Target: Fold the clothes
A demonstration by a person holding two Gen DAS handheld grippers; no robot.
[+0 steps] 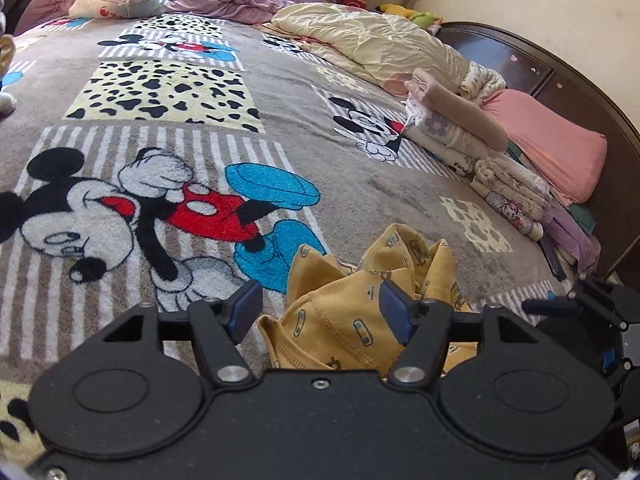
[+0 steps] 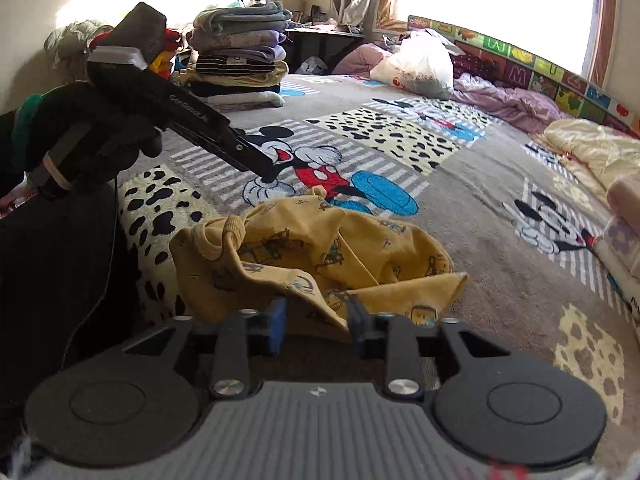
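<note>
- I see the grey plush bedspread (image 1: 360,200) with cartoon mouse figures, dalmatian-spot patches and striped panels covering the whole bed; it carries everything else.
- A crumpled cream satin quilt (image 1: 360,44) lies along the far side of the spread, next to a rumpled lilac blanket (image 1: 232,0).
- A salmon-pink pillow (image 1: 552,148) leans against the dark wooden headboard (image 1: 580,88).
- Beside that pillow sits a row of folded pastel garments (image 1: 472,136), stacked just in front of it.
- From my right camera, a tall stack of folded clothes (image 2: 240,60) in grey, lilac, striped and yellow layers stands at the far left edge of the bed.
- A white plastic bag (image 2: 416,66) rests near the window side.
- The mustard-yellow child's garment (image 2: 320,256) with small vehicle prints lies bunched on the spread at the near edge, right in front of both tools.
- My left gripper (image 1: 320,312) has its blue-padded jaws wide apart, with yellow fabric lying between and below them; nothing is pinched.
- My right gripper (image 2: 316,324) has its jaws apart too, straddling a corner of the yellow cloth without closing on it.
</note>
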